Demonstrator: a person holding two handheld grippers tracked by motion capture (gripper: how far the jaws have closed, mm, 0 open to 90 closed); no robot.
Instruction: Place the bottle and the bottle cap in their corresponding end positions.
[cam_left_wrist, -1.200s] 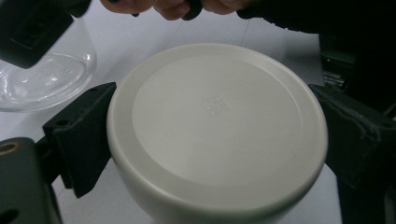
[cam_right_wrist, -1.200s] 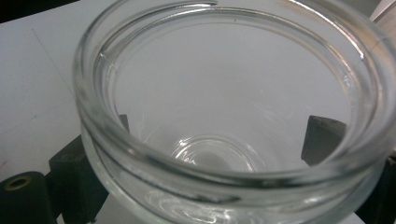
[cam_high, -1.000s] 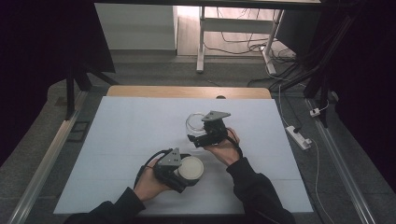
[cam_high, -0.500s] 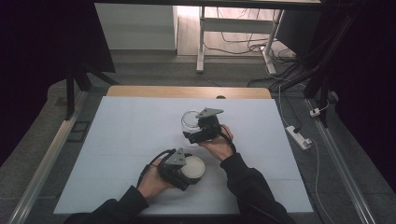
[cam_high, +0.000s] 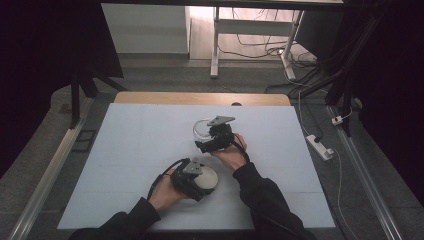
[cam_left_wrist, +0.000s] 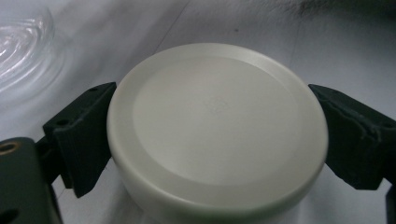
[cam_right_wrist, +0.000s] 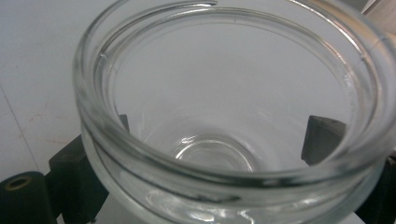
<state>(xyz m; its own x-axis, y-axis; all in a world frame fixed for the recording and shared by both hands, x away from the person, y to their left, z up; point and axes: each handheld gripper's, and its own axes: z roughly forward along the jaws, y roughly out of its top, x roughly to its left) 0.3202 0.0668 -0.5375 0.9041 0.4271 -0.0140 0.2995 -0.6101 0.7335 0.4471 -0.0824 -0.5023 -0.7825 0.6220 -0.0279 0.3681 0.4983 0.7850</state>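
A round white lid (cam_high: 209, 177) lies low on the pale blue mat, with my left gripper (cam_high: 202, 182) shut on its rim. In the left gripper view both black jaws press the sides of the lid (cam_left_wrist: 215, 126), and my left gripper (cam_left_wrist: 215, 140) holds it flat. Just beyond it, an empty clear glass jar (cam_high: 201, 128) stands upright with its mouth up. My right gripper (cam_high: 205, 136) is shut on it. In the right gripper view the jar (cam_right_wrist: 224, 154) sits between the jaws of my right gripper (cam_right_wrist: 215, 158). The jar also shows at the left gripper view's upper left corner (cam_left_wrist: 23, 42).
The pale blue mat (cam_high: 130, 150) covers a wooden table whose far edge (cam_high: 200, 98) shows as a bare strip. Metal rails run along both sides. A power strip (cam_high: 320, 146) and cables lie on the floor at the right, and a white desk frame (cam_high: 215, 45) stands behind.
My right gripper has moved a little to the left with the jar. The left gripper and the lid have hardly shifted.
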